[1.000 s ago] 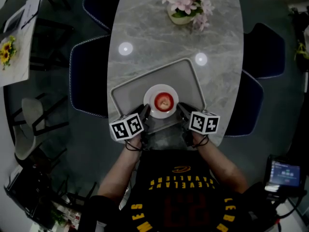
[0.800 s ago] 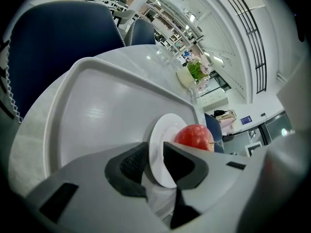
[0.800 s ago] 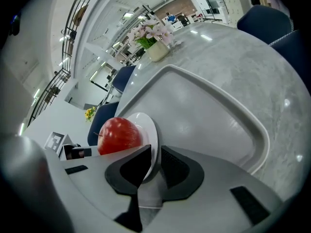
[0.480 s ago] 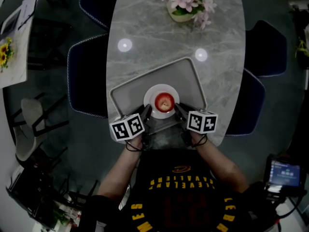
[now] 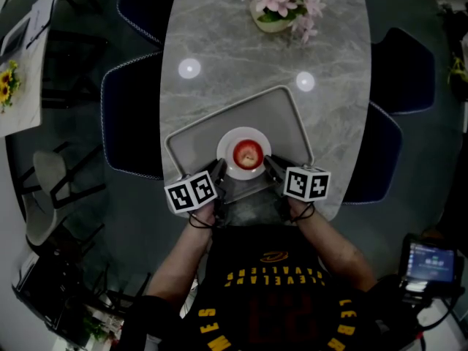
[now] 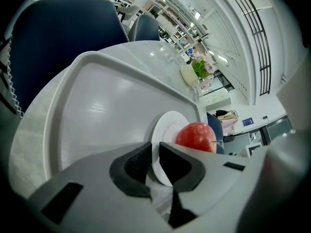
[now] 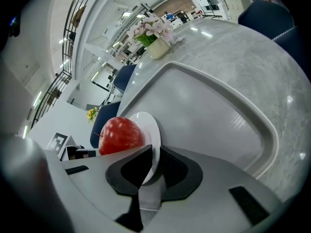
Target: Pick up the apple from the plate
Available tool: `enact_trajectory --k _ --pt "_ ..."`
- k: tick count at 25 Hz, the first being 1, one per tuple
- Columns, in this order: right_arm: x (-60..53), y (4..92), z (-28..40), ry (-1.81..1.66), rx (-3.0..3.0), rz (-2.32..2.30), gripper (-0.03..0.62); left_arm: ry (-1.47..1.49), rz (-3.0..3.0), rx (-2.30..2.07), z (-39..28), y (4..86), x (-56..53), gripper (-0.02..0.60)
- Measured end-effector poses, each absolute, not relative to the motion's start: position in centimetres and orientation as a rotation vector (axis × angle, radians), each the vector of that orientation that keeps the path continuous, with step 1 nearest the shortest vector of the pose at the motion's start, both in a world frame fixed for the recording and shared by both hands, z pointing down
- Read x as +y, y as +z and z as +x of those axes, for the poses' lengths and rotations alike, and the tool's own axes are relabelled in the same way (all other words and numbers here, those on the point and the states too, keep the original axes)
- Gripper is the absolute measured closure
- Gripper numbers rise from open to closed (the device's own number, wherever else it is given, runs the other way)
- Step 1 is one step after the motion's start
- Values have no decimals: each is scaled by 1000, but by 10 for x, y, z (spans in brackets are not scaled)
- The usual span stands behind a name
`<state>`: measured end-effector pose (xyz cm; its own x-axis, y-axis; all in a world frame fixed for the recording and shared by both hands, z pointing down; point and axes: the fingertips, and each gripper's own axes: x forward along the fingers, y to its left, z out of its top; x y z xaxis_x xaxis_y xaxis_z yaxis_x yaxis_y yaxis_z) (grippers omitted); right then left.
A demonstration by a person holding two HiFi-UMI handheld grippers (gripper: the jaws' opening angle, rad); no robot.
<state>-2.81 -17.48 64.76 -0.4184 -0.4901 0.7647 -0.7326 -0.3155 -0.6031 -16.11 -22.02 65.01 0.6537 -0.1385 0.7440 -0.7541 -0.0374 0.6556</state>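
Your left gripper [image 6: 153,154] is closed on the left rim of the plate [image 5: 244,132], and your right gripper [image 7: 154,161] is closed on its right rim, so each one has the thin white edge between its jaws. The apple [image 5: 248,153] sits in the middle of the plate, between the two grippers, and neither one touches it. The plate is in the near part of the tray [image 5: 281,115] on the bench [image 5: 248,50].
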Motion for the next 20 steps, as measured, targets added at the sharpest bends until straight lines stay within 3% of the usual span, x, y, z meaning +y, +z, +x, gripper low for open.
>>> enact_trajectory --k 20 --pt "-166 645 -15 1821 -1728 1599 537 591 1585 -753 -148 646 -212 534"
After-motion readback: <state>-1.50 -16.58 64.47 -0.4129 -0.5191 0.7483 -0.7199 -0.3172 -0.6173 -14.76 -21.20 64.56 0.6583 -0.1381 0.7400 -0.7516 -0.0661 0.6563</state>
